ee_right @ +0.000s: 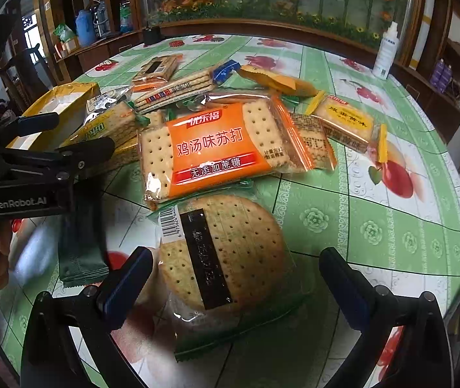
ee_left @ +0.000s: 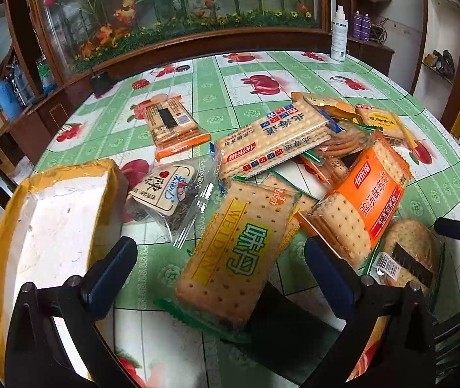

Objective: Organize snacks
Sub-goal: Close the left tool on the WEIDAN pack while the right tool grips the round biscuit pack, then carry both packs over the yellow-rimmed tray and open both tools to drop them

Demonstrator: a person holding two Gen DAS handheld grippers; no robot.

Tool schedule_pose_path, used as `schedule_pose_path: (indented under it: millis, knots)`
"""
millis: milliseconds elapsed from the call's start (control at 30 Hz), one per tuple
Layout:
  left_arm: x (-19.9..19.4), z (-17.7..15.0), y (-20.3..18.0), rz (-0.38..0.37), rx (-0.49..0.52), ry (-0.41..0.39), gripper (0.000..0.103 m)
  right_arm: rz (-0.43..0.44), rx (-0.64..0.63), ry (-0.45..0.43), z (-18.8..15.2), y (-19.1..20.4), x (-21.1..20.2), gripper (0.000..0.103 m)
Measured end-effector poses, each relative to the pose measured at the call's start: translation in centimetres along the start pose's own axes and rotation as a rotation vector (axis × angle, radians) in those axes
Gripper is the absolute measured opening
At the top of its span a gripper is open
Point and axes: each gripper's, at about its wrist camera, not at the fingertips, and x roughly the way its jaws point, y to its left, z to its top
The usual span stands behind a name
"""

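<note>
Several cracker packets lie heaped on the green fruit-print tablecloth (ee_left: 249,64). My left gripper (ee_left: 220,258) is open, its fingers on either side of a green-labelled cracker pack (ee_left: 233,258). Left of it stands a white foam box with yellow tape (ee_left: 52,220). My right gripper (ee_right: 236,274) is open around a round-cracker pack (ee_right: 226,258), which also shows in the left wrist view (ee_left: 408,252). An orange soda-cracker pack (ee_right: 210,148) lies just beyond it and also shows in the left wrist view (ee_left: 369,200). The left gripper shows in the right wrist view (ee_right: 68,139).
A blue-labelled long cracker pack (ee_left: 272,139), a clear snack bag (ee_left: 171,194) and an orange-edged pack (ee_left: 171,123) lie further back. A dark green packet (ee_right: 81,245) lies near the table's front. A white spray bottle (ee_left: 339,35) stands at the far edge.
</note>
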Motion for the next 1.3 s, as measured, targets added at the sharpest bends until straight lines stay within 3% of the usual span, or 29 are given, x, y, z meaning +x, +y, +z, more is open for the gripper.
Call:
schedule_pose_path:
  millis: [200, 400, 533, 667, 767, 1067, 1300]
  knots:
    - [1.0, 0.1, 0.3, -0.018, -0.014, 0.039, 0.103, -0.002, -0.034, 0.009, 0.4, 0.8, 0.5, 0.103]
    - [1.8, 0.1, 0.9, -0.090, -0.058, 0.079, 0.070, 0.032, -0.037, 0.022, 0.3, 0.9, 1.1, 0.103]
    - [1.6, -0.1, 0.7, -0.078, -0.057, 0.073, 0.065, 0.042, -0.046, 0.020, 0.3, 0.8, 1.0, 0.099]
    - [1.5, -0.1, 0.9, -0.087, -0.068, 0.071, 0.062, 0.039, -0.040, 0.007, 0.5, 0.6, 0.6, 0.082]
    - [1.3, -0.1, 1.1, -0.095, -0.078, 0.067, 0.058, 0.041, -0.045, 0.006, 0.4, 0.5, 0.4, 0.078]
    - [0.0, -0.1, 1.4, -0.133, -0.106, 0.032, 0.047, 0.076, -0.019, -0.034, -0.2, 0.4, -0.8, 0.078]
    - [-1.9, -0.3, 1.4, -0.151, -0.115, -0.011, 0.045, 0.095, -0.015, -0.083, -0.2, 0.7, -3.1, 0.078]
